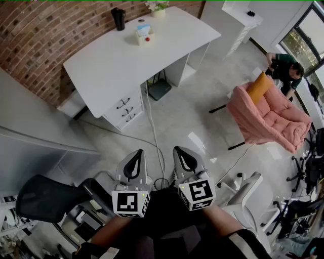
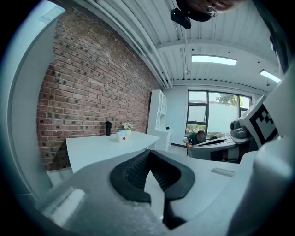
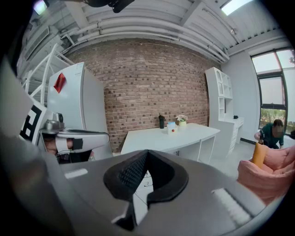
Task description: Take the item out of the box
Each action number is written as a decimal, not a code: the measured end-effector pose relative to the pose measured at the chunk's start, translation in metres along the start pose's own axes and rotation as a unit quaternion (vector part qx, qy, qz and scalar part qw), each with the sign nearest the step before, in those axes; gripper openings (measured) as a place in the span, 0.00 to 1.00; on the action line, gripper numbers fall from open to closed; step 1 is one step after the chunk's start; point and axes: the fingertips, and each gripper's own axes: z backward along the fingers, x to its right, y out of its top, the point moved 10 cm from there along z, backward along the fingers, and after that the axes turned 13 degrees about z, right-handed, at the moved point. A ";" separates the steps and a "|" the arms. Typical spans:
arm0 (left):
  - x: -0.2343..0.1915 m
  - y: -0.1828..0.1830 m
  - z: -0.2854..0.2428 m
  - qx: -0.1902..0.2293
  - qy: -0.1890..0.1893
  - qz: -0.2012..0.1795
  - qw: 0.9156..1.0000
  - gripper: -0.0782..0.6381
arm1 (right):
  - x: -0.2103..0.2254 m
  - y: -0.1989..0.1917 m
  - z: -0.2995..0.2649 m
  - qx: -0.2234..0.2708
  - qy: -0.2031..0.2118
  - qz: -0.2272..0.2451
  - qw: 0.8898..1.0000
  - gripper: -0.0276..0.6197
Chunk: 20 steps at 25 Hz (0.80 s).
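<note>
Head view: both grippers held side by side, well apart from the desk that carries the box.
The left gripper [image 1: 137, 155] and right gripper [image 1: 180, 152] each have their jaws pressed together with nothing between them. The small box [image 1: 144, 36] stands near the far edge of the white desk [image 1: 116, 68], something blue showing at its top, between a black cup [image 1: 118, 18] and a flower pot [image 1: 158, 11]. A pink armchair [image 1: 271, 119] stands off to the right.

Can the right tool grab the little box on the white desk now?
Probably not yet: the shut right tool is by the person's body, and the box sits far across the floor. Nothing seems in the way.
</note>
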 end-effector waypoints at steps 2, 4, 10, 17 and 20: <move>-0.001 0.000 0.002 0.001 -0.001 0.000 1.000 0.11 | -0.002 0.001 0.000 0.000 0.000 0.000 1.000 0.04; -0.002 0.001 0.005 0.002 -0.002 0.001 1.000 0.11 | -0.004 0.002 0.001 0.001 -0.002 0.001 1.000 0.04; -0.009 0.005 0.011 0.006 -0.008 0.005 1.000 0.11 | -0.014 0.008 0.000 0.004 0.000 -0.004 1.000 0.04; -0.022 0.012 0.018 0.010 -0.020 0.007 1.000 0.11 | -0.025 0.020 -0.004 0.019 -0.008 -0.019 1.000 0.05; -0.029 0.015 0.015 0.013 -0.021 0.008 1.000 0.11 | -0.027 0.025 -0.012 0.019 -0.003 -0.012 1.000 0.05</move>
